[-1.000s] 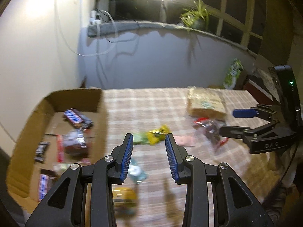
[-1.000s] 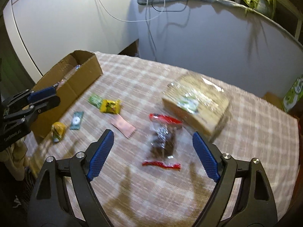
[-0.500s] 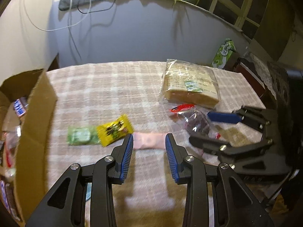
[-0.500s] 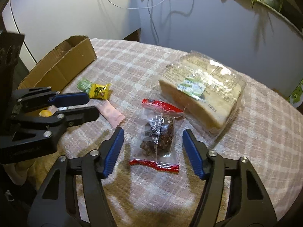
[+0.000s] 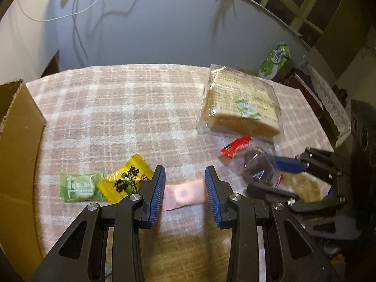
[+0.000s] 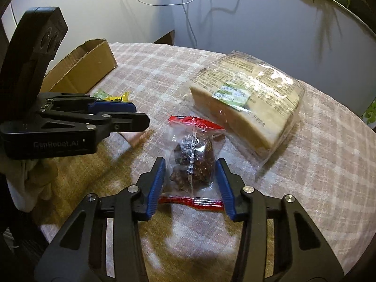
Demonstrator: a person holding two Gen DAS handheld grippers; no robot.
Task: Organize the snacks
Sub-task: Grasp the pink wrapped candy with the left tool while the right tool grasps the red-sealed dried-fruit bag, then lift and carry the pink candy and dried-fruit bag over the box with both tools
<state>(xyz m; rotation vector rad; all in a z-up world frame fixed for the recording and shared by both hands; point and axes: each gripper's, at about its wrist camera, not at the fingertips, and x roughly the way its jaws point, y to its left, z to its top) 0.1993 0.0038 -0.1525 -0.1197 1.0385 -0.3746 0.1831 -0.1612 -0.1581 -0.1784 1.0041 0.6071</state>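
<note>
A clear packet of brown snack with red ends [image 6: 190, 159] lies on the checked tablecloth [image 6: 164, 70]. My right gripper [image 6: 190, 162] straddles it with its jaws closing. The blue pads stand right at the wrapper's sides, and I see no squeeze. My left gripper [image 5: 184, 171] is open, low over a pink packet [image 5: 183, 193] that lies between its fingers. Left of it lie a yellow candy [image 5: 127, 178] and a green candy [image 5: 80, 186]. A wrapped loaf of bread [image 5: 242, 103] sits further back. The cardboard box [image 5: 18, 129] stands at the table's left edge.
The two grippers work close together, and the left gripper [image 6: 141, 112] shows just left of the brown snack packet. A green pack [image 5: 276, 60] stands beyond the table's far right. Cables hang on the grey wall [image 6: 192, 11] behind. The table's near edge is close below both grippers.
The left gripper swung away from the box, rightward and down over the pink packet. The right gripper sank onto the brown snack packet and its jaws narrowed around it.
</note>
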